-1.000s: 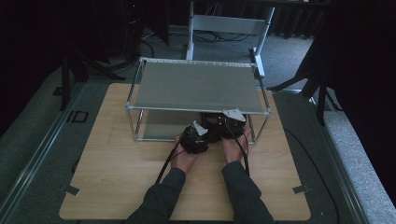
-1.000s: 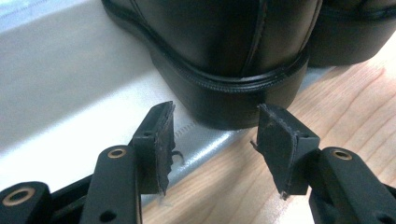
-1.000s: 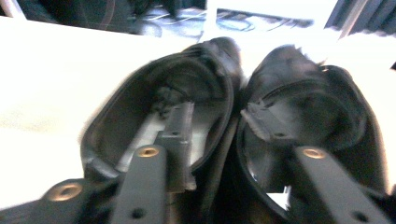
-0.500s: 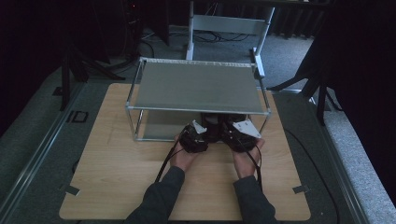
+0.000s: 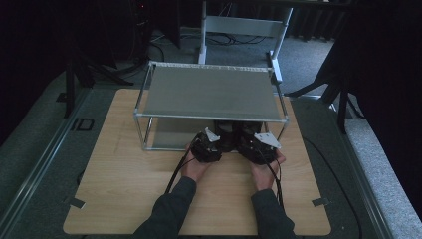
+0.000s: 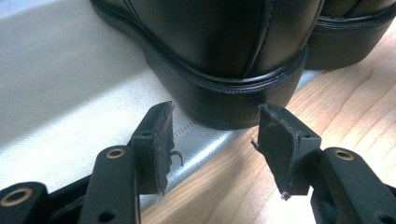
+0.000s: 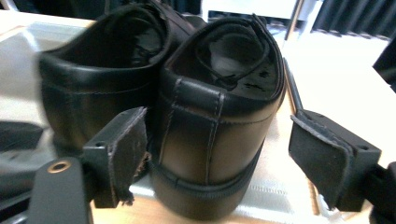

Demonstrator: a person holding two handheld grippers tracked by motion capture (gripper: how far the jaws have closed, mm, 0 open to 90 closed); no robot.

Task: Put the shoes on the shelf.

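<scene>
Listing from largest to smallest, we record first the pale wooden tabletop (image 5: 124, 189), then the two-tier metal-framed shelf rack with grey panels (image 5: 211, 92) standing on its far half. On the rack's lower grey panel, at the near right edge, sit the pair of black leather shoes (image 5: 230, 133), heels toward us and side by side, touching.

Change noted: over the last second the right gripper (image 5: 260, 145) has swung out to the right and drawn level with the left gripper (image 5: 208, 147). We judge both now line up for a heel each, with neither grasp begun.

Left gripper (image 6: 212, 140): jaws wide apart, holding nothing. The left black shoe heel (image 6: 229, 60) lies just beyond the jaw tips, overhanging the panel edge onto wood, centred on the gap but not yet between the pads.

Right gripper (image 7: 219, 163): jaws fully spread, holding nothing. The right black shoe heel (image 7: 215, 126) lies between the jaws; the left pad stands near, perhaps touching, its side, the right pad well clear.
</scene>
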